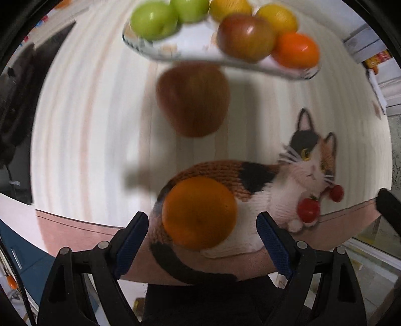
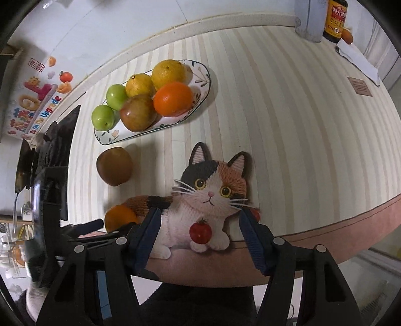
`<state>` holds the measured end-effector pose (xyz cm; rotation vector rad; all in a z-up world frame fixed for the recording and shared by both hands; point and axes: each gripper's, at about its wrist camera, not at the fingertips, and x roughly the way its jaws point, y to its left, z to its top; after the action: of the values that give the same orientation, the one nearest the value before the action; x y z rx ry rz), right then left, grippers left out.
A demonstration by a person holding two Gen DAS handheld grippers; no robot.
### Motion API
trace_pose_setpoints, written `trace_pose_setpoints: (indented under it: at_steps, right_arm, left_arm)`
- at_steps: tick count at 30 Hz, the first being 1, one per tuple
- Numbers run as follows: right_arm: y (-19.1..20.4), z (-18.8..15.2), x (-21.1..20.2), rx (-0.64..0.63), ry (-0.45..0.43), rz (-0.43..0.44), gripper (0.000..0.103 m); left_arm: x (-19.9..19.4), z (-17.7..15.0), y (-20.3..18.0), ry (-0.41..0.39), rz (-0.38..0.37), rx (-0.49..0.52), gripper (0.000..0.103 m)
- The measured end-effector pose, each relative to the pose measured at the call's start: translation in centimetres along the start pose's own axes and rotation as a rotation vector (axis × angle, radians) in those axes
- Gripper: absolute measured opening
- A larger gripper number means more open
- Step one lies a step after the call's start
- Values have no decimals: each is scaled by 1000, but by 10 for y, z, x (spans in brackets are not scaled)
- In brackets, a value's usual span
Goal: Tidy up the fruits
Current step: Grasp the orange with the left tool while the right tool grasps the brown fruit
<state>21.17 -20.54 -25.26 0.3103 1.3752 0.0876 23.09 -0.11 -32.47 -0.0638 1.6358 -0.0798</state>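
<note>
An oval plate holds two green apples, two yellow citrus, a red-green apple and an orange. It also shows in the left wrist view. A brownish apple lies on the table just in front of the plate. A loose orange sits on the cat mat, between my left gripper's open jaws, not squeezed. My right gripper is open and empty above the cat mat.
The cat-shaped mat lies at the striped table's front edge. A dark sauce bottle and a grey container stand far right. A black stove sits left. A card lies at the right.
</note>
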Motion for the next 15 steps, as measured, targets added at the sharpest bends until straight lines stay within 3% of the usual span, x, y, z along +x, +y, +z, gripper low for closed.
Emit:
trace_pose_setpoints:
  at_steps: [2, 8, 15]
  right_arm:
    - [4, 5, 6, 5, 13, 17, 68]
    - [34, 24, 33, -36, 76, 106, 68]
    - [104, 54, 89, -93, 118, 187, 68]
  left_arm:
    - [6, 2, 2, -7, -18, -3, 64]
    - [-7, -1, 26, -56, 4, -33, 63]
    - [-22, -3, 81, -83, 63, -132, 63]
